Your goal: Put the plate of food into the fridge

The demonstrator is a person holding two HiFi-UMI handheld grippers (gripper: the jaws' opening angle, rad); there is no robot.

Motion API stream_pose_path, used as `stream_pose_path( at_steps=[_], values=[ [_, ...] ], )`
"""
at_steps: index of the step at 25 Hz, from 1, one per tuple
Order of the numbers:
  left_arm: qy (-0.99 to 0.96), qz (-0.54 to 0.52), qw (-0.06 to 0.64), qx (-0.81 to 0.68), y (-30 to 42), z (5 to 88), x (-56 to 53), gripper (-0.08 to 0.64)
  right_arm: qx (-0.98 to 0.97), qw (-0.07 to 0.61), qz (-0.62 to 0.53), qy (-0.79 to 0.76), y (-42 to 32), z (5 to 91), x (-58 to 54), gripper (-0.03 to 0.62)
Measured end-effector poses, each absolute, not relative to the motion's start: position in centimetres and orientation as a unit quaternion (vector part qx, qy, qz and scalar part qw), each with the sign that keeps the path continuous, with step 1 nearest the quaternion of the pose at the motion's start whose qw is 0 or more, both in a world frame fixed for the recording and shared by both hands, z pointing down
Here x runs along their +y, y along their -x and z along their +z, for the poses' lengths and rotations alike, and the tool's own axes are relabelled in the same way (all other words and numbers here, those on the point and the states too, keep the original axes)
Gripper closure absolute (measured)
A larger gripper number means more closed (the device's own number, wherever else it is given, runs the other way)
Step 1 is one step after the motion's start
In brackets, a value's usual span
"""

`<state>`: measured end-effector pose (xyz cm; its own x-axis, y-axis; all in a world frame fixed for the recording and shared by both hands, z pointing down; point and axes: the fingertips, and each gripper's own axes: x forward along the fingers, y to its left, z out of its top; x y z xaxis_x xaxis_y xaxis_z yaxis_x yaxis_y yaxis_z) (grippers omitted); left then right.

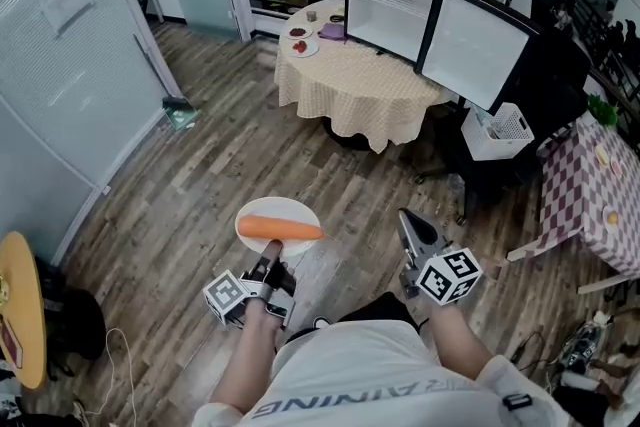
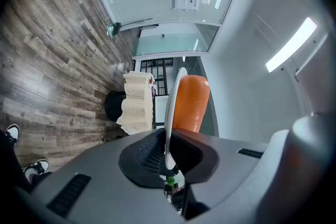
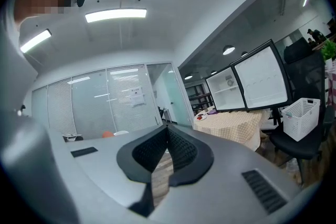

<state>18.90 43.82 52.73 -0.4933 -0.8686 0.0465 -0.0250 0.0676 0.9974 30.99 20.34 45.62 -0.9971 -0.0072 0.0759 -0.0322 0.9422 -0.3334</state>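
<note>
A white plate [image 1: 262,213] carrying an orange carrot [image 1: 282,229] hangs over the wooden floor in front of me. My left gripper [image 1: 272,260] is shut on the plate's near rim. In the left gripper view the plate's edge [image 2: 169,107] stands between the pads, with the carrot [image 2: 190,102] beside it. To the right, my right gripper [image 1: 408,227] is shut and empty, its pads meeting at the tips [image 3: 167,131]. The fridge [image 1: 390,7] stands far ahead behind the round table, its white inside showing and its door [image 1: 475,45] swung wide. It also shows in the right gripper view [image 3: 231,93].
A round table with a checked cloth [image 1: 350,80] and small plates stands before the fridge. A white basket [image 1: 500,130] rests on a black chair to the right. A purple-checked table [image 1: 590,185] is at far right, glass walls on the left, a yellow table [image 1: 20,305] at lower left.
</note>
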Motion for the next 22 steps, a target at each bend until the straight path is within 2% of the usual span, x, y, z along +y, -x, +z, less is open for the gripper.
stream_pose_path(
  at_steps=[12,22],
  values=[
    [-0.344,-0.597,0.362,-0.628,-14.4,53.6,43.9,0.531,-0.985,0.053,0.167,0.010,-24.3,46.5,20.5,0.570],
    [-0.350,-0.591,0.365,-0.629,-6.3,52.8,35.7,0.531,-0.983,0.051,0.178,0.006,-17.0,46.6,12.5,0.571]
  ],
)
